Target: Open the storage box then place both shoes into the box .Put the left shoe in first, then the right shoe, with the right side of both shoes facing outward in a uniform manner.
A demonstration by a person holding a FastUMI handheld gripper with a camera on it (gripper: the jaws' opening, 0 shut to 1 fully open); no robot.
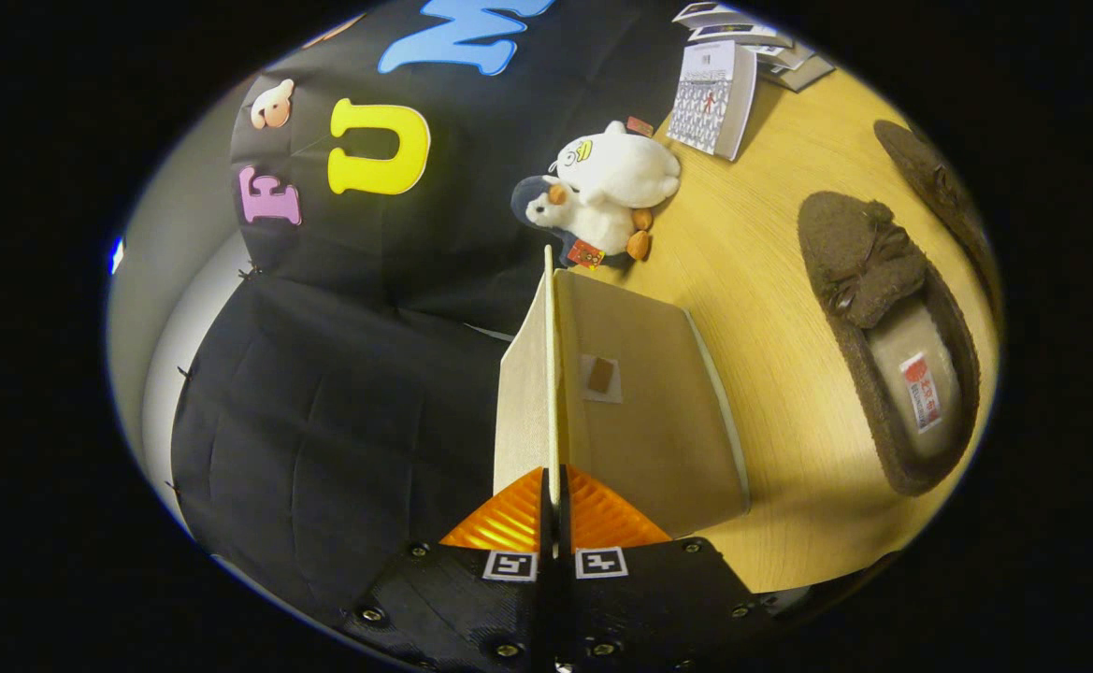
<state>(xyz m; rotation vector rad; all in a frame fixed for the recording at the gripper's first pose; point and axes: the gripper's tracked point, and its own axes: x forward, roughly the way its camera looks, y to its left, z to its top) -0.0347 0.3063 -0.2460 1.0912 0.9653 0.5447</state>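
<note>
Gripper (553,500) pinches thin edge of box lid (644,411), lid half lifted. Lid could slip, flop shut. Brown shoe (887,341) waits beside box; second shoe (939,187), blurry, maybe beyond it.

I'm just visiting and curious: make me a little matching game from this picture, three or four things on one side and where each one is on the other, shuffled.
Things:
1. box lid
2. brown slipper
3. plush toys
4. booklet

Places:
A. on the wooden table, to the side of the lid
B. pinched edge-on between the fingers of the hand-held gripper
C. beyond the plush toys, near other papers
D. just past the lid's far end, against the black cloth

Pairs: 1-B, 2-A, 3-D, 4-C
</note>
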